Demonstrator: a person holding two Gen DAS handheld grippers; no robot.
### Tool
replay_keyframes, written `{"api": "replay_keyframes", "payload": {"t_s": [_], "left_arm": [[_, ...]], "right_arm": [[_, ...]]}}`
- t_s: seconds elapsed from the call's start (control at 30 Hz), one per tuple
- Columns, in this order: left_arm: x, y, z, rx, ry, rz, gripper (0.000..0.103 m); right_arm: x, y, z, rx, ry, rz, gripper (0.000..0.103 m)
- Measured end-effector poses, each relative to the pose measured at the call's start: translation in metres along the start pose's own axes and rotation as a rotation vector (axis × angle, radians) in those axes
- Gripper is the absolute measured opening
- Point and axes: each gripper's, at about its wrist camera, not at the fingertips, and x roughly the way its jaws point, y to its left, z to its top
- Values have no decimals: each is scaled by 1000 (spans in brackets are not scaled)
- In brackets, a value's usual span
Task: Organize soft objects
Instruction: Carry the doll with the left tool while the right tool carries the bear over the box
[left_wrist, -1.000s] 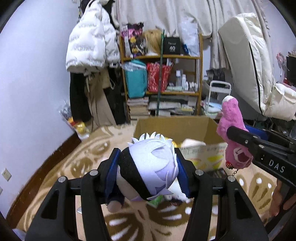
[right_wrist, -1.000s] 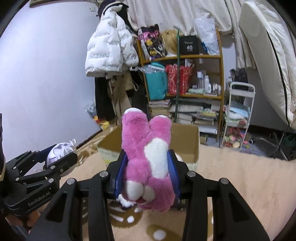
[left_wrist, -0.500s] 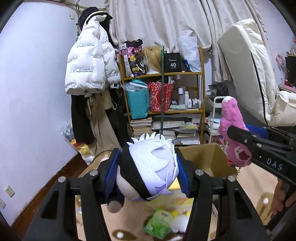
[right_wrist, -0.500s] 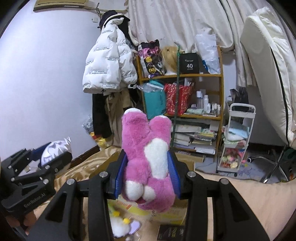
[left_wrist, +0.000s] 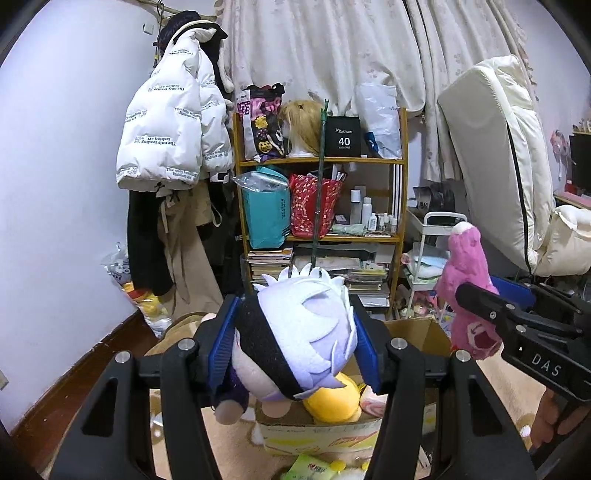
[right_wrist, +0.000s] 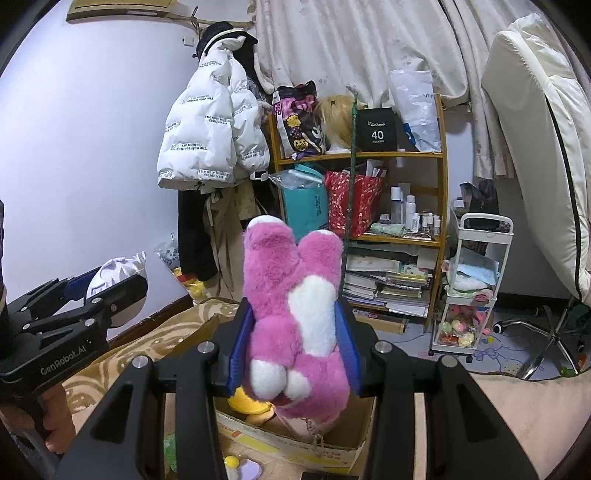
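My left gripper (left_wrist: 293, 345) pinches a white-haired plush doll (left_wrist: 295, 332) by its head between the blue pads. My right gripper (right_wrist: 295, 343) squeezes a pink plush toy (right_wrist: 295, 306), legs pointing up. Just below both sits the open cardboard box (left_wrist: 321, 430), with a yellow plush (left_wrist: 334, 400) inside. Something pale pink lies beside it, I think another toy.

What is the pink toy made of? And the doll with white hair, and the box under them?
Pink toy: looks like long, fluffy plush fur, shaggy at its edges, with white patches.
Doll: seems to be smooth, flat felt-like fabric; the hair is cut into stiff pointed spikes, with a black band across it.
Box: brown cardboard, matte, with bent flaps and a printed front.
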Motion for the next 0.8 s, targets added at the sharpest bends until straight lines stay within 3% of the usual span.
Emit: {"api": "replay_keyframes", "payload": {"t_s": [0.53, 0.63, 0.8], "left_arm": [[47, -5, -20, -19, 100, -31, 57], [54, -4, -25, -35, 117, 1, 57], [65, -5, -33, -43, 165, -37, 57]], "right_arm": [[28, -11, -34, 48, 77, 18, 47], [32, -11, -38, 48, 93, 18, 47], [36, -12, -43, 46, 113, 12, 47]]}}
